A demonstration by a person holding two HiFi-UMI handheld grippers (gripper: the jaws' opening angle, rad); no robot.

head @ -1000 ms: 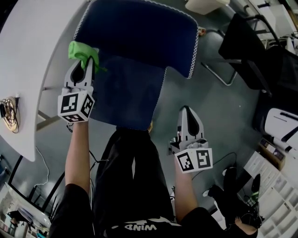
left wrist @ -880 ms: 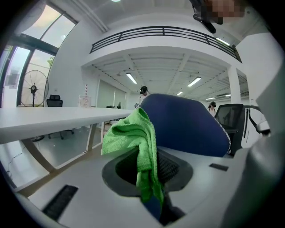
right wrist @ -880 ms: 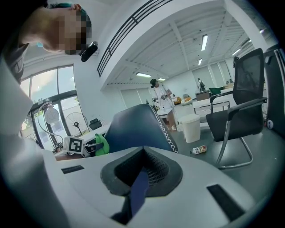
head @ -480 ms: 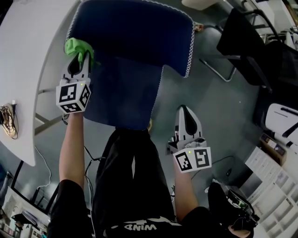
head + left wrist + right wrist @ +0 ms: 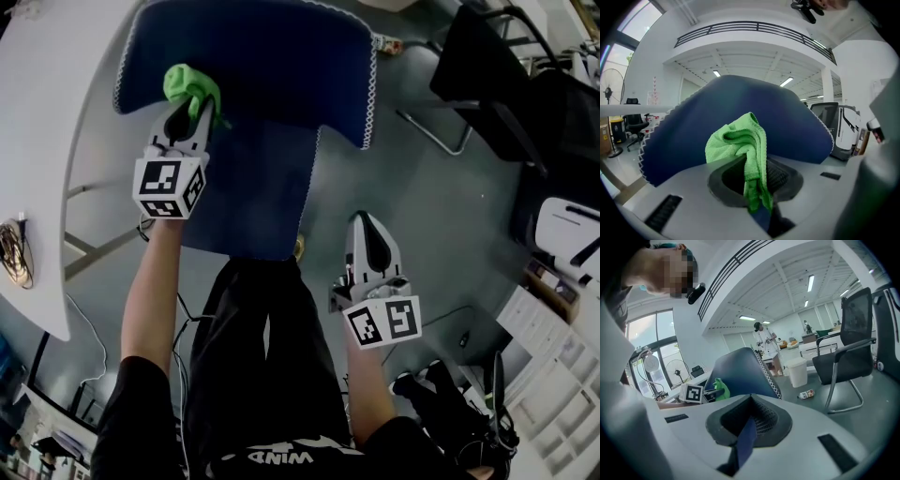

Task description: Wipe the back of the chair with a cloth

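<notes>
A blue chair back (image 5: 262, 56) with white stitched edging fills the top of the head view. My left gripper (image 5: 185, 120) is shut on a green cloth (image 5: 190, 84) and presses it against the chair back's left part. In the left gripper view the green cloth (image 5: 740, 150) bunches out of the jaws right before the blue chair back (image 5: 740, 117). My right gripper (image 5: 370, 246) hangs low at the right, away from the chair, shut with nothing in it. The right gripper view shows the chair back (image 5: 740, 373) and the green cloth (image 5: 721, 389) at a distance.
A white curved table (image 5: 47, 159) runs along the left, close to the chair. A black office chair (image 5: 497, 66) stands at the upper right, and a bottle (image 5: 806, 393) lies on the grey floor beside it. A white bin (image 5: 796, 371) and people stand far off.
My left gripper has moved the green cloth to the right and slightly up across the chair back. The right gripper has barely shifted.
</notes>
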